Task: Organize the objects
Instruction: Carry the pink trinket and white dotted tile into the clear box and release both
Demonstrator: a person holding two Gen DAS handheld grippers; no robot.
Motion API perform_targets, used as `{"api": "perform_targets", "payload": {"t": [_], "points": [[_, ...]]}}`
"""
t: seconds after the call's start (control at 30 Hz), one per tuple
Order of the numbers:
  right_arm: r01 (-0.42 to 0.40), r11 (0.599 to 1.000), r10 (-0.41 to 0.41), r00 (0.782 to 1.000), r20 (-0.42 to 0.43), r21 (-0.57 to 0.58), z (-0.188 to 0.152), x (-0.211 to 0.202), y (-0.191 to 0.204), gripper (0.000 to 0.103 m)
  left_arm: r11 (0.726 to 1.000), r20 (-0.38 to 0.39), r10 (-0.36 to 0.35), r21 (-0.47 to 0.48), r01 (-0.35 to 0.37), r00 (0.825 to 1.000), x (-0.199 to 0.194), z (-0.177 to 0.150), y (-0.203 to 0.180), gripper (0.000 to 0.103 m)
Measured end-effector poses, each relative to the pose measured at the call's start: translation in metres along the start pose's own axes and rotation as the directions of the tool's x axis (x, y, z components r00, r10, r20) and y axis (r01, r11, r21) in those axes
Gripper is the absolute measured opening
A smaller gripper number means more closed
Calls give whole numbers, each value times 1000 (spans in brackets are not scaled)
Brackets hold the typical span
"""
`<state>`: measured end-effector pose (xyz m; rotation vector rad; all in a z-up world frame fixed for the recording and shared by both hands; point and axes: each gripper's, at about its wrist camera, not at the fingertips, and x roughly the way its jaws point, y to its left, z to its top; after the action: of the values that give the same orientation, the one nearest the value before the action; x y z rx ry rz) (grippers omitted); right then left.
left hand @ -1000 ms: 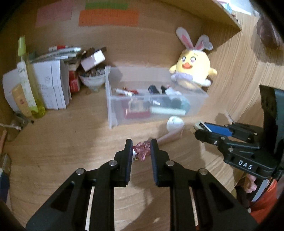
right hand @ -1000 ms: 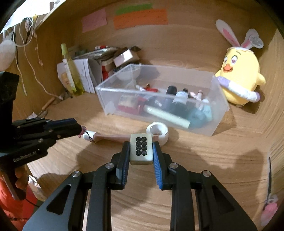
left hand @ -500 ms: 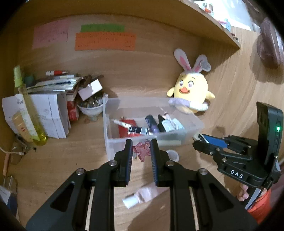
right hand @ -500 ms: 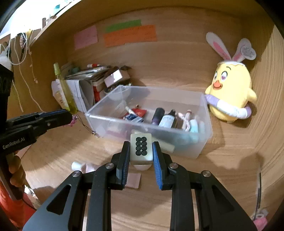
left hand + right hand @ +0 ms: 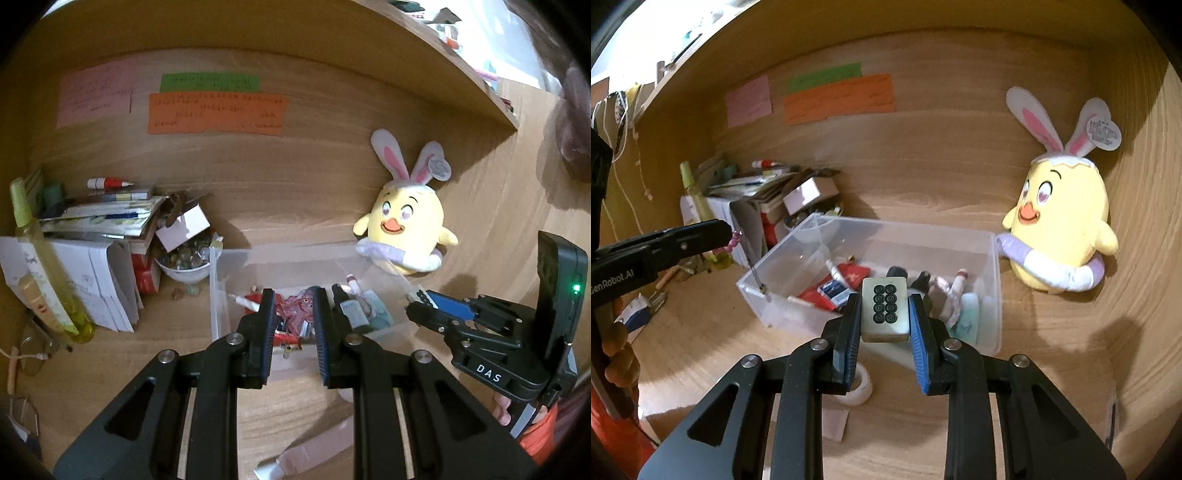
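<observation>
My left gripper is shut on a pink translucent charm whose chain hangs into the clear plastic bin. The right wrist view shows that gripper at the left, above the bin's left end. My right gripper is shut on a white mahjong tile with black rings, held above the bin's front wall. It shows at the right of the left wrist view. The bin holds small bottles, tubes and a red packet.
A yellow bunny-eared plush sits right of the bin. Books, a white bowl of marbles and a yellow-green bottle stand at the left. A white tape roll and a pink tube lie in front of the bin.
Both grippers have risen and moved forward over the bin with their objects. The charm now hangs above the bin's left end and the tile is over its front wall.
</observation>
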<state>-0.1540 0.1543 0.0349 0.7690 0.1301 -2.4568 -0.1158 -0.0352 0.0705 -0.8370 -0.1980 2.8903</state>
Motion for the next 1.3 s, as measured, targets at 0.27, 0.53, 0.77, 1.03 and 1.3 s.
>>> {"api": "perform_targets", "payload": {"t": [0.27, 0.53, 0.77, 1.03, 1.3], "points": [[20, 1000, -20, 1000, 21, -15, 20, 11, -12, 23, 1000, -3, 17, -16, -17, 1000, 21, 17, 5, 19], [40, 999, -40, 999, -28, 2, 19, 38, -26, 23, 999, -84, 31, -39, -34, 996, 62, 13, 15, 19], [55, 998, -54, 995, -87, 13, 11, 61, -35, 23, 998, -176, 1, -63, -12, 984, 94, 1, 25, 19], [90, 996, -91, 986, -141, -12, 6, 81, -38, 23, 999, -243, 8, -42, -18, 970, 114, -13, 24, 19], [100, 995, -103, 983, -152, -27, 4, 87, -36, 23, 998, -244, 17, -50, -30, 970, 113, -14, 23, 27]]}}
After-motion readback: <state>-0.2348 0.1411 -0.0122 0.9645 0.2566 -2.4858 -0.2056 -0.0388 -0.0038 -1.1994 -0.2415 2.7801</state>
